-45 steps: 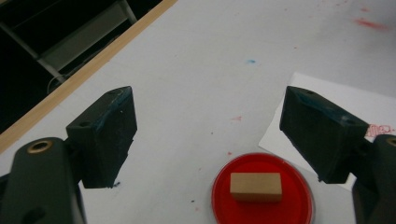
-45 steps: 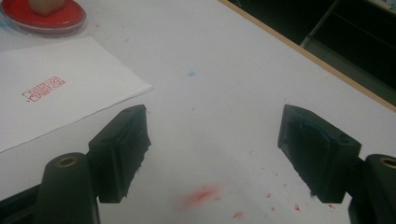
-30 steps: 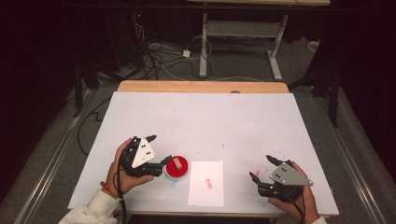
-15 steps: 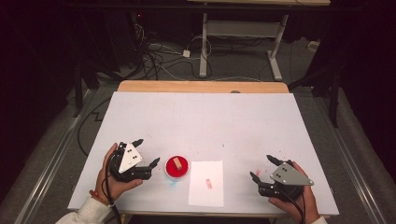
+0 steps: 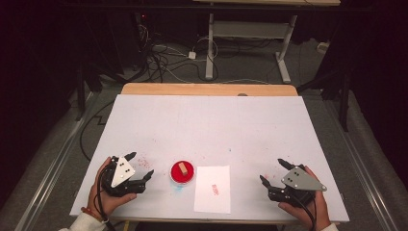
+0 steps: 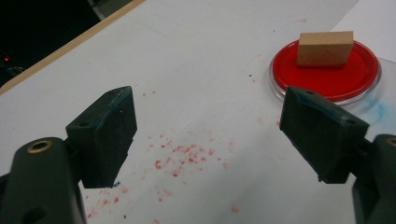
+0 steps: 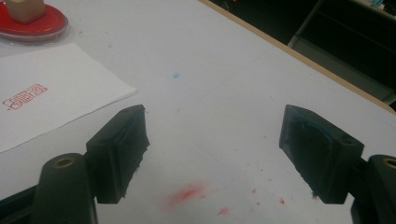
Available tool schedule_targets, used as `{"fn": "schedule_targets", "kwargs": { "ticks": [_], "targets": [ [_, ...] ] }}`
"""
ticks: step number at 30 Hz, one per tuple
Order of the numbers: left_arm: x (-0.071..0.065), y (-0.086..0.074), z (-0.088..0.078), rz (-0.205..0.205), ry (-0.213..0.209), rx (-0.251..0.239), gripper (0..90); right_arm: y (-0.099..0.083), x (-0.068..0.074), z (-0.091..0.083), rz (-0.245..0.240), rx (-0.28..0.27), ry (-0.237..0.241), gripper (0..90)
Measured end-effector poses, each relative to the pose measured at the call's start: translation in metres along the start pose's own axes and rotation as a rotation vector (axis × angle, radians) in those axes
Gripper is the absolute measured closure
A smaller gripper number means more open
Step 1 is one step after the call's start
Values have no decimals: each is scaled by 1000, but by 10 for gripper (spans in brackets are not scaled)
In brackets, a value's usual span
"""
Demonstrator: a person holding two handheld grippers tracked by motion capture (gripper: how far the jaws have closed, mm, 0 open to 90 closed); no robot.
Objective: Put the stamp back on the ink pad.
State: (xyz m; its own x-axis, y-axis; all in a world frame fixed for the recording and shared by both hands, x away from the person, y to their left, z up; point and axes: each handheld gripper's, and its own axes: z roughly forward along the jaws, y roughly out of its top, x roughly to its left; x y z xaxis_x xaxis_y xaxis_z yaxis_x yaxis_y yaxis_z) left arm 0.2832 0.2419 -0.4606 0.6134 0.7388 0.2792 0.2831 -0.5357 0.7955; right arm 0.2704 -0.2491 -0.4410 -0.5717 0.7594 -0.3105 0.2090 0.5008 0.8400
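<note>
Left hand-held gripper (image 5: 141, 166) withdrew from stamp (image 5: 182, 168), open | right hand-held gripper (image 5: 273, 172) open, empty

The red ink pad (image 7: 29, 22) and the wooden stamp (image 7: 24, 9) on it are cut off by the right gripper view's top-left edge.

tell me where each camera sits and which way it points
High view: above the person's side, looking forward and down on the table; both hands, left hand-held gripper and right hand-held gripper show.
Left gripper view: rides the left hand-held gripper, looking past its open jaws toward the red ink pad and wooden stamp.
Right gripper view: rides the right hand-held gripper, open jaws, facing the stamped paper.
All three views share the pad with the stamp.
</note>
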Motion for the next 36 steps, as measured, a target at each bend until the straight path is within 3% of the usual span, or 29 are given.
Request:
{"fn": "schedule_targets", "kwargs": {
  "ticks": [5, 10, 12, 36],
  "targets": [
    [-2, -8, -1, -12, -7, 12, 185, 0, -3, -2, 22, -21, -9, 209],
    [-6, -11, 2, 3, -8, 36, 185, -2, -7, -3, 46, -34, -17, 164],
    [-6, -12, 3, 0, -17, 45, 185, -3, -7, -3, 52, -35, -2, 163],
    [-8, -13, 3, 9, -37, 44, 185, -3, -5, -2, 52, -39, -16, 162]
  ]
}}
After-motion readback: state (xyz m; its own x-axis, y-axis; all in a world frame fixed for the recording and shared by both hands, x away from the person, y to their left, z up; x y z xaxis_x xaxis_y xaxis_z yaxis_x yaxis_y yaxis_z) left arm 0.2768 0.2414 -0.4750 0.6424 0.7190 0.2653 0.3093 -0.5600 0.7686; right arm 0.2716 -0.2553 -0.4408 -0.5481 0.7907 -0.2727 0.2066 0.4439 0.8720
